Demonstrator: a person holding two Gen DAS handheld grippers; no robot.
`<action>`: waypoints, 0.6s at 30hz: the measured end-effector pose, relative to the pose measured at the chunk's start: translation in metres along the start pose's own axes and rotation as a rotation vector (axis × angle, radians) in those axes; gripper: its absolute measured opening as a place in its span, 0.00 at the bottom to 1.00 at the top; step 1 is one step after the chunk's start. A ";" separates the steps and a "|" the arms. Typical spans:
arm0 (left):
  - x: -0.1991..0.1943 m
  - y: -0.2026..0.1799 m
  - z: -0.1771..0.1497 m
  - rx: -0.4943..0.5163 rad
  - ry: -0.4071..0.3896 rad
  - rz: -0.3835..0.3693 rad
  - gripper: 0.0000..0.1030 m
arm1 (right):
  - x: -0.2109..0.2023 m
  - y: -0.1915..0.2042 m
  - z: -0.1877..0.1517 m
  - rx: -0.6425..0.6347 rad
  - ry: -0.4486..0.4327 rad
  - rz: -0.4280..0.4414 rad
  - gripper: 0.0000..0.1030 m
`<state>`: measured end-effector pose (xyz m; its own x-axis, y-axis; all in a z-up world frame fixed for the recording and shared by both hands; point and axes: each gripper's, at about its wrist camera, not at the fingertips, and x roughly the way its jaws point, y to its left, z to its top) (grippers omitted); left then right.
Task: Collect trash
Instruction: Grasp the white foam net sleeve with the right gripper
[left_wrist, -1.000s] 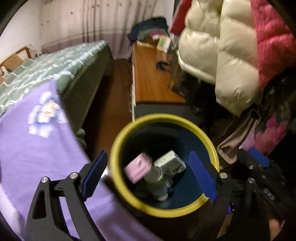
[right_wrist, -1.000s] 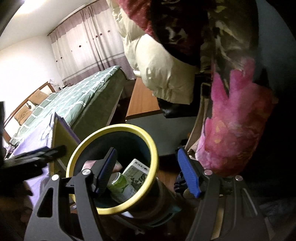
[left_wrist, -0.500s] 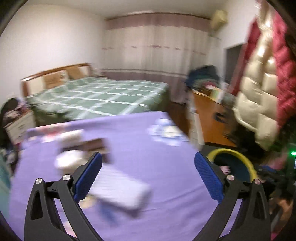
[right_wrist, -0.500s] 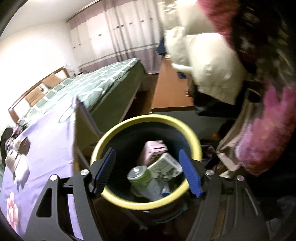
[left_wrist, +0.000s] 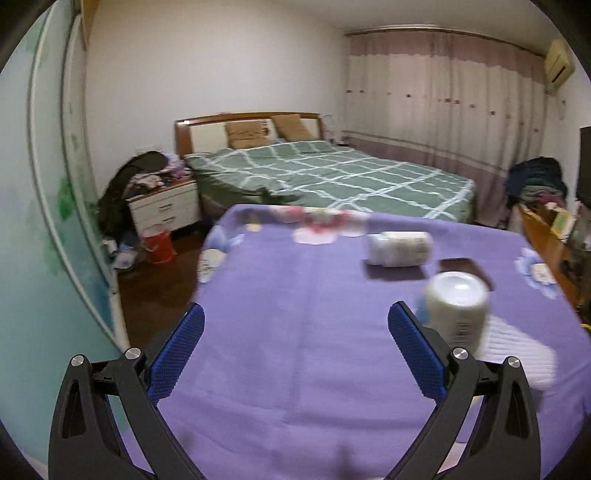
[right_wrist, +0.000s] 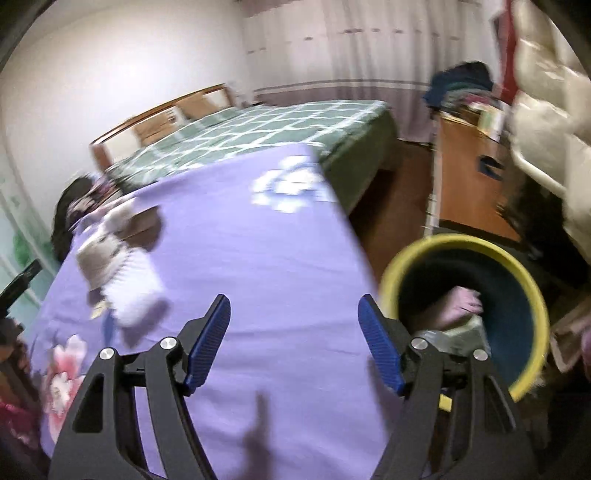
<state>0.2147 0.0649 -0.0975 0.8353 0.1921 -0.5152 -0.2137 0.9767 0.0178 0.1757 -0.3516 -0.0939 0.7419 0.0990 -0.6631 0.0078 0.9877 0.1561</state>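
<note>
The left gripper (left_wrist: 295, 328) hangs over the purple flowered tablecloth (left_wrist: 295, 369) with its blue-padded jaws spread wide and nothing between them. Just beyond its right finger stands a white cylindrical jar (left_wrist: 456, 308) with a pale lid, almost against the blue pad, and a flat white ribbed packet (left_wrist: 517, 354) lies behind and to the right of that. Farther ahead and right of centre, a white bottle with a printed label (left_wrist: 400, 248) lies on its side, with a dark flat card (left_wrist: 465, 271) between it and the jar. A green checked bed (left_wrist: 332, 177) fills the background.

The right gripper (right_wrist: 294, 341) is likewise wide open and empty above the same cloth. Only its view shows the yellow-rimmed dark blue trash bin (right_wrist: 524, 280), down off the table edge just past its right finger, holding a pink carton (right_wrist: 460, 304) and other blurred litter (hard to identify). Ahead and left of this claw the white packet (right_wrist: 135, 291) appears smeared by motion.
</note>
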 end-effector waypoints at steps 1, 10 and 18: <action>0.002 0.006 -0.001 -0.007 0.007 0.000 0.95 | 0.004 0.010 0.003 -0.022 0.005 0.013 0.68; 0.008 0.024 -0.002 -0.111 0.042 -0.048 0.95 | 0.049 0.110 0.023 -0.278 0.087 0.180 0.72; 0.011 0.024 -0.004 -0.127 0.058 -0.043 0.95 | 0.092 0.145 0.018 -0.405 0.188 0.220 0.75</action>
<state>0.2174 0.0898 -0.1060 0.8153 0.1414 -0.5616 -0.2442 0.9632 -0.1120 0.2576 -0.2011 -0.1190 0.5625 0.2936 -0.7729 -0.4240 0.9050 0.0352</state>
